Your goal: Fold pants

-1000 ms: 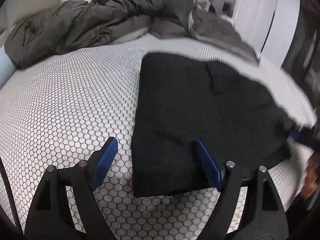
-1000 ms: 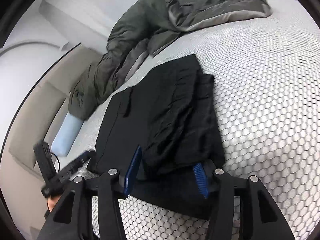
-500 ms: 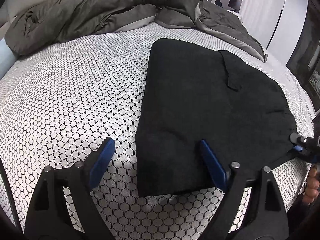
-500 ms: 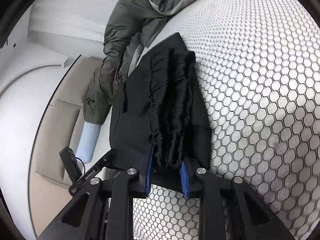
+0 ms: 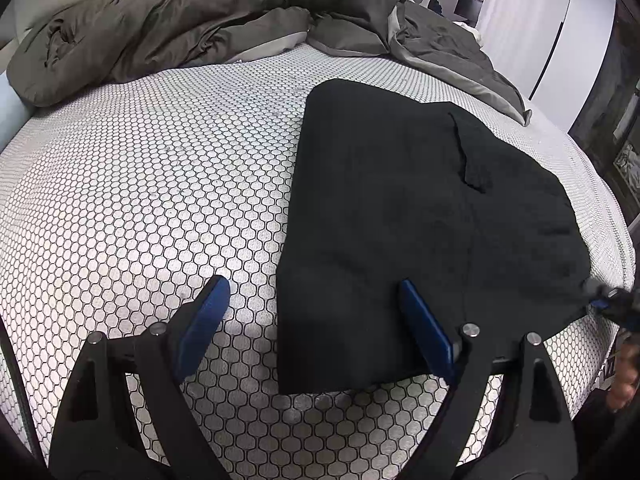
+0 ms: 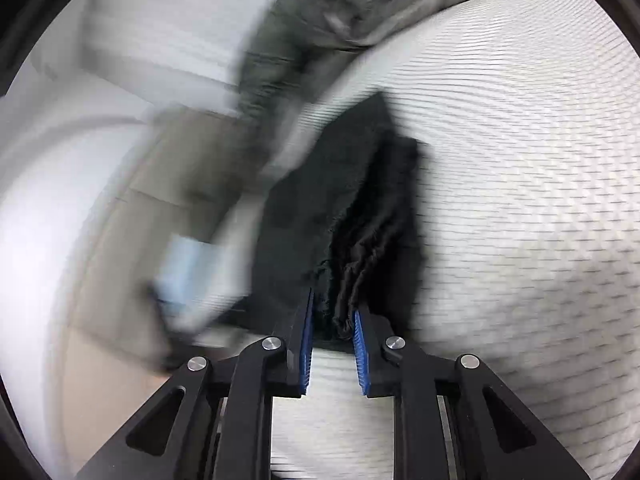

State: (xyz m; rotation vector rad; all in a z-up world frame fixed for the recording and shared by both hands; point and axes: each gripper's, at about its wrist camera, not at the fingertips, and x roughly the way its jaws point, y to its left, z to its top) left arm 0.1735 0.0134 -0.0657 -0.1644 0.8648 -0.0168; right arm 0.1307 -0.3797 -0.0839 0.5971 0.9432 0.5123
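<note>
Since a second ago, my right gripper [image 6: 334,320] has clamped the black pants' [image 5: 420,216] bunched edge on the bed [image 5: 160,184]; my left gripper [image 5: 316,316] hovers wide, straddling their near corner.

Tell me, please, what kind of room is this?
Most likely a bedroom: the black pants lie on a bed with a honeycomb-pattern cover, a rumpled dark duvet is piled at its far end.

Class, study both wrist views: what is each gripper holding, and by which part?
The right gripper pinches the black pants by a bunched edge; blur hides which edge. The left gripper, jaws wide apart, holds nothing.
</note>
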